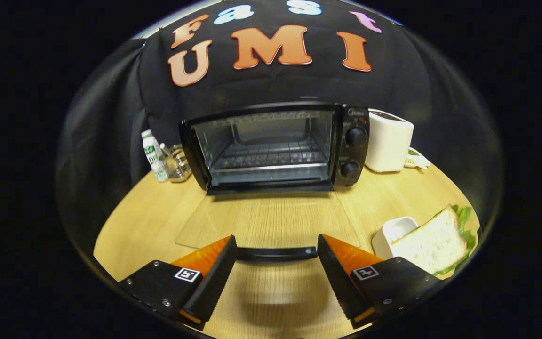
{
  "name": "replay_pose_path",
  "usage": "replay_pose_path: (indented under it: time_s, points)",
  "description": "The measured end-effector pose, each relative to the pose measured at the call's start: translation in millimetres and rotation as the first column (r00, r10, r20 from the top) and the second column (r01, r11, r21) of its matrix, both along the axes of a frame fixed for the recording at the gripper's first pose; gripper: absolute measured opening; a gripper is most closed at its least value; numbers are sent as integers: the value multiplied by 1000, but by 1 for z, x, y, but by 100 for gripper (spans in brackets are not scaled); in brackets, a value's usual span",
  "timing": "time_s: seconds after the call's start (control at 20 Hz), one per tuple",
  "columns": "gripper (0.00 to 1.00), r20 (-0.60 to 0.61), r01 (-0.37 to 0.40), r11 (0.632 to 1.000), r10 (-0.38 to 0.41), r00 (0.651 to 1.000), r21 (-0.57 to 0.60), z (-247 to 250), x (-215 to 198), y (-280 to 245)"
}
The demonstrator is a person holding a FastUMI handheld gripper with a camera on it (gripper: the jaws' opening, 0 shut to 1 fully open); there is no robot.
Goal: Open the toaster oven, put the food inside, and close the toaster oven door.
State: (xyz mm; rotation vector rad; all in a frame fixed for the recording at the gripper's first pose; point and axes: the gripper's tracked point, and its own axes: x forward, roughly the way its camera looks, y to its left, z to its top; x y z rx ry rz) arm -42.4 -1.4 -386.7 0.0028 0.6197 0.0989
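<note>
Gripper view: the toaster oven [271, 147] stands at the back of the wooden table [148, 221], its glass door [266, 221] folded down flat toward the gripper [277, 258]. The door's handle [276, 253] lies between the two fingers, which are spread wide and press on nothing. Inside the oven a wire rack [268, 154] shows. Right of the oven sits a white toaster [388, 140]; left of it, a bottle [154, 155]. The sandwich [433, 245] lies in front of the oven to the right, beside a small white dish [393, 230].

Wooden table [148, 221] with toaster oven [275, 146], toaster [388, 141], bottle [154, 155], sandwich [433, 245].
</note>
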Motion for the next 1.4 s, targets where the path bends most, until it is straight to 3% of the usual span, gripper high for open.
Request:
replay_pose_path:
  time_s: [0.2,0.4,0.7,0.9,1.1,1.4]
  points:
    - [100,-6,-57,998,58,998,21,50,14,-38]
    - [100,-73,-44,991,54,996,126,79,20,-92]
    - [99,-222,-47,990,75,972,132,79,21,-174]
    - [99,-353,-82,983,135,926,161,60,10,-207]
    - [99,-515,-98,977,182,838,187,23,-21,-230]
    - [99,-640,-38,952,234,732,304,-8,-45,-225]
